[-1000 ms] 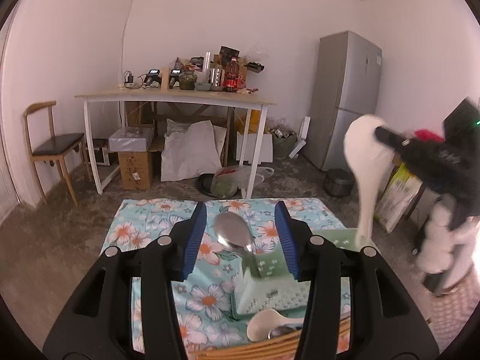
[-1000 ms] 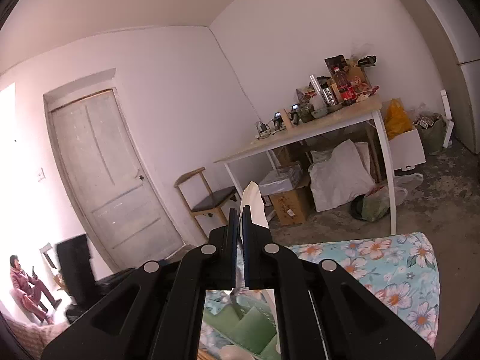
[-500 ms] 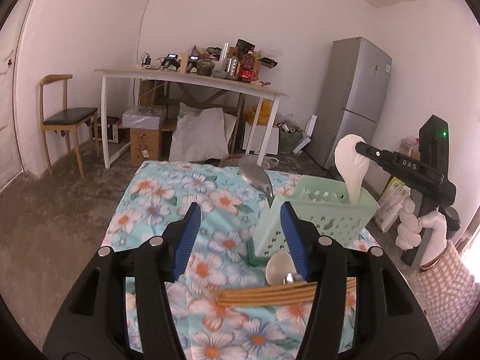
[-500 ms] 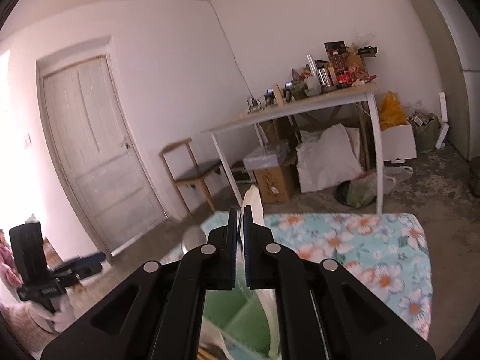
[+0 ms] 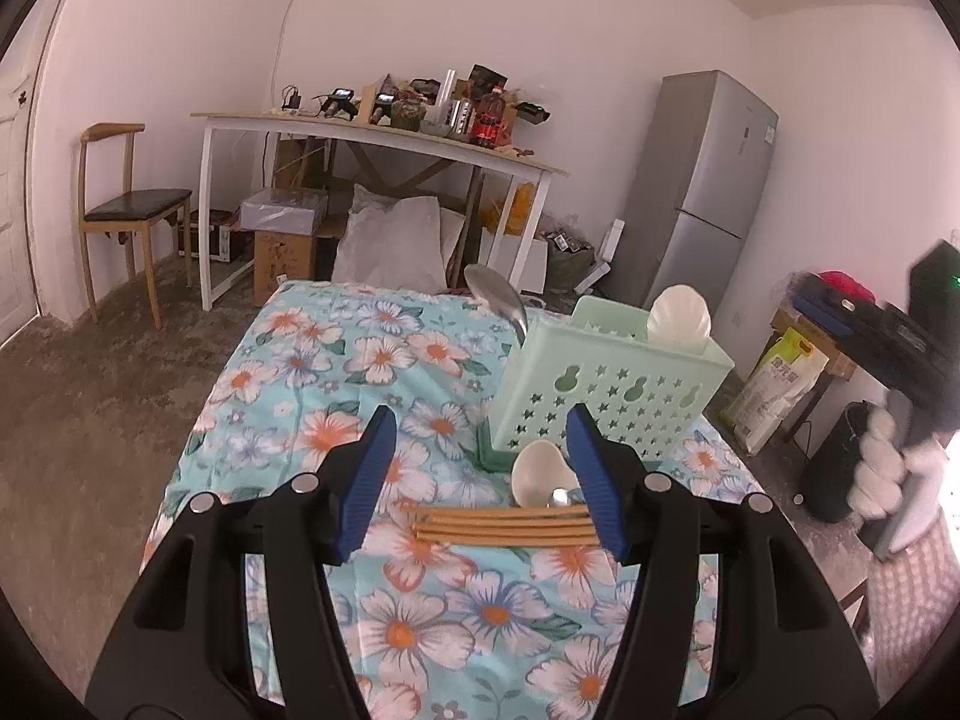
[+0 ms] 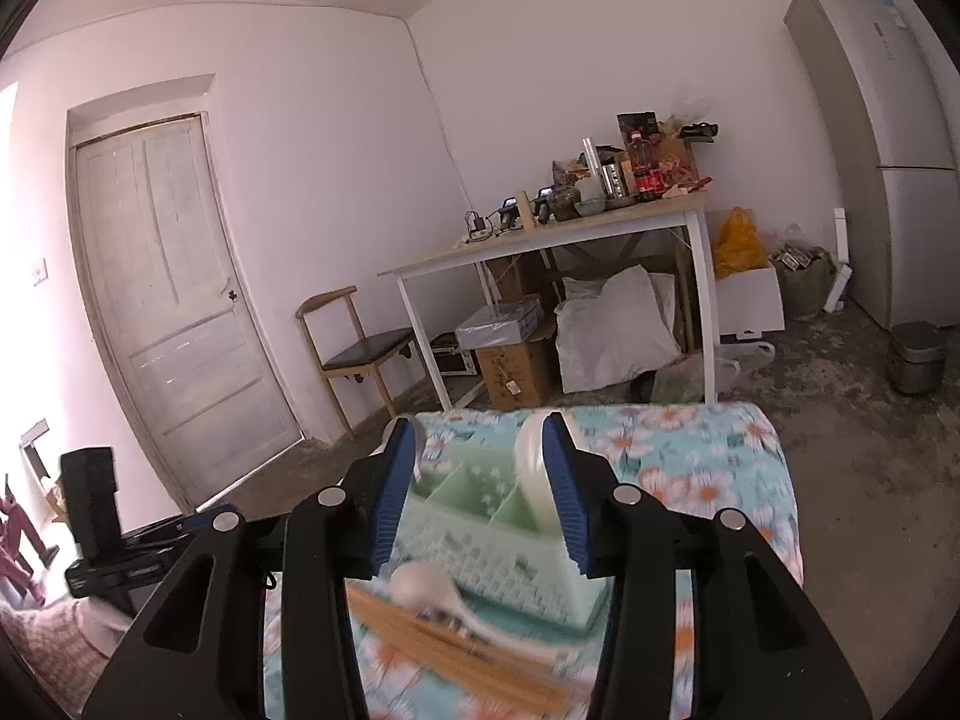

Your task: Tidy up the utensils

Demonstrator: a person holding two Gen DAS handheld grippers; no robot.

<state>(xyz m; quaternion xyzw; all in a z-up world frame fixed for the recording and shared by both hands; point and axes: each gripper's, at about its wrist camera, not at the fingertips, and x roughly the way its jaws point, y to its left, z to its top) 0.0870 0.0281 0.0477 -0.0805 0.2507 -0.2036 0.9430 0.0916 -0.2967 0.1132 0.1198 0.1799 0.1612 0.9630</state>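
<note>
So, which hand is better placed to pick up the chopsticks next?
Left, probably. The left gripper is open, and the chopsticks lie straight across the gap between its fingers. The right gripper has just opened beside the white spoon in the caddy.

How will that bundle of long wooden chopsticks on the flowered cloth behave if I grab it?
The wooden chopsticks look thin and straight, so probably stiff and light. They lie loose side by side, so some may slip free or roll apart. The white ceramic spoon lies against them and may shift too.
</note>
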